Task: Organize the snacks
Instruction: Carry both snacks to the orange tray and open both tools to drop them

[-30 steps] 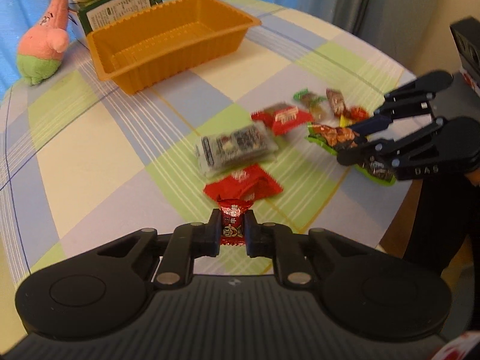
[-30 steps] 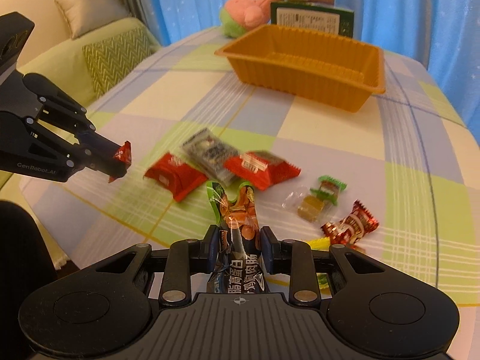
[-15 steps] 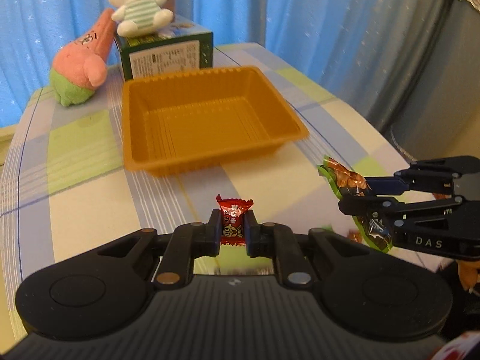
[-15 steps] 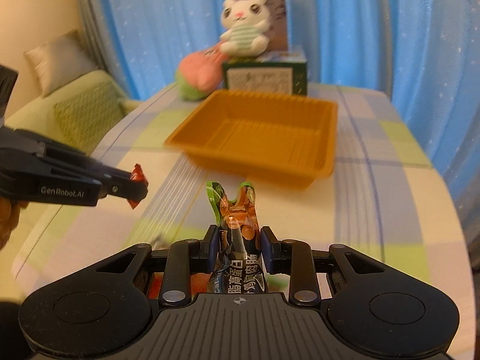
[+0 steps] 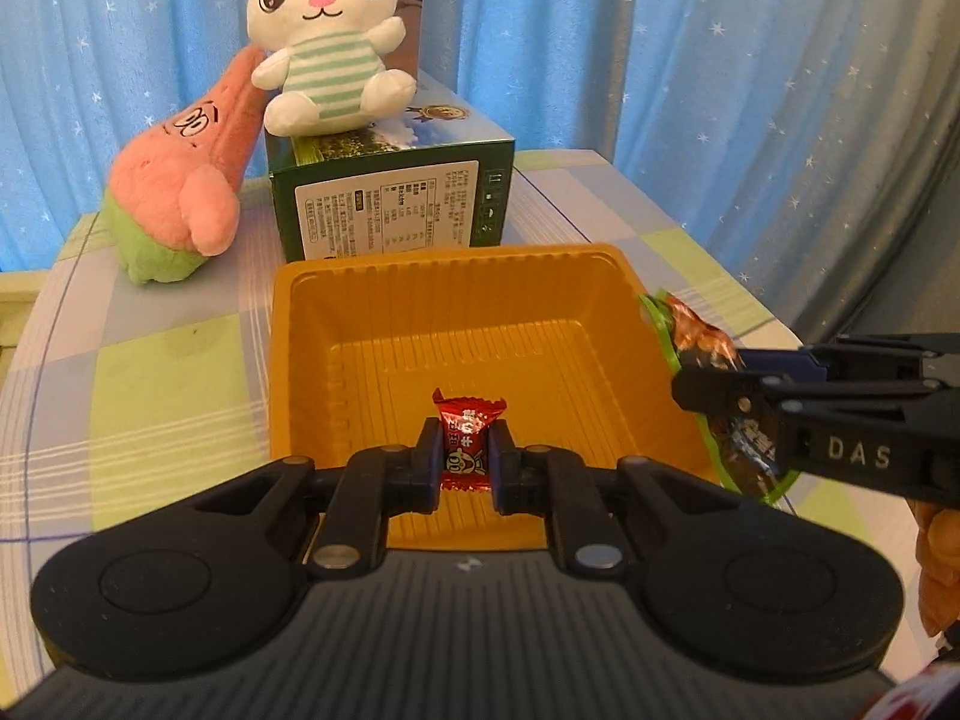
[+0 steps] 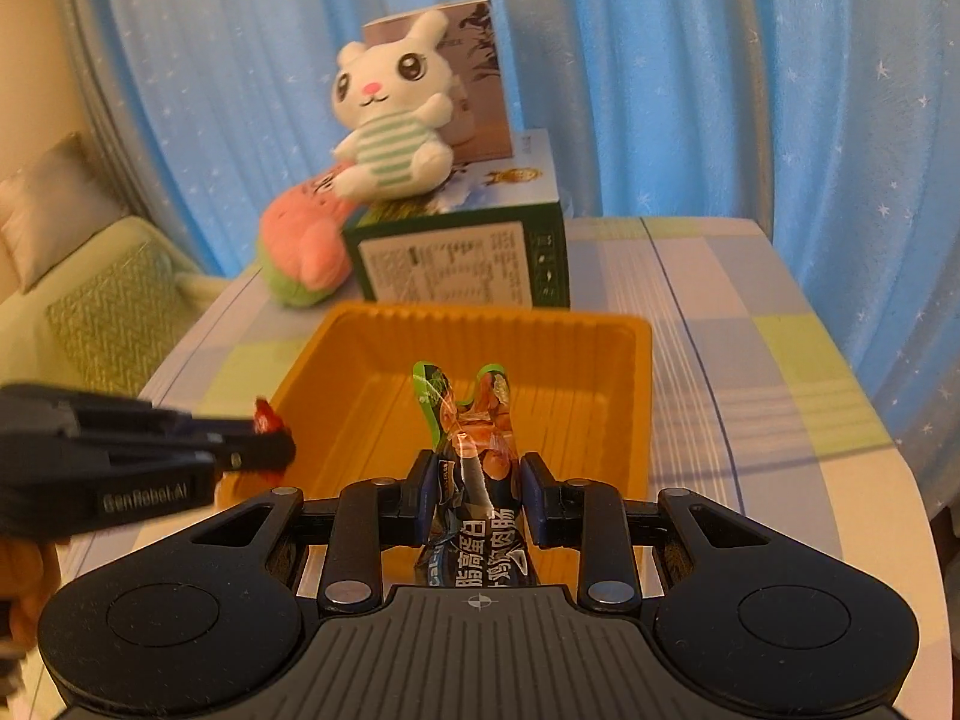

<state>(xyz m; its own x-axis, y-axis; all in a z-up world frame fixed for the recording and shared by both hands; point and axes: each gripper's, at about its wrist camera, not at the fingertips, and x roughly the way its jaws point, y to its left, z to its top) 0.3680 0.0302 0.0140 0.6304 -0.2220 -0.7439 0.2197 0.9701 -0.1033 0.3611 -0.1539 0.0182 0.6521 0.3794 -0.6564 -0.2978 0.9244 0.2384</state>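
Left gripper (image 5: 462,468) jaws clenched on a small red candy (image 5: 468,441), held over the near part of the orange tray (image 5: 312,360). Right gripper (image 6: 480,495) jaws grasping a sausage snack pack (image 6: 474,480) with green-edged wrapper, its top end sticking up over the tray's near right side. In the left wrist view the right gripper comes in from the right, the pack at the tray's right rim. Tray interior looks bare. Tray sits on the checked surface (image 5: 168,372). Behind the tray: green box (image 5: 390,204) with a white bunny plush (image 5: 324,42) sitting on top, a taller box upright behind the bunny, pink star plush (image 5: 180,180) leaning just left of the green box. Blue star curtain (image 5: 720,60) in back.
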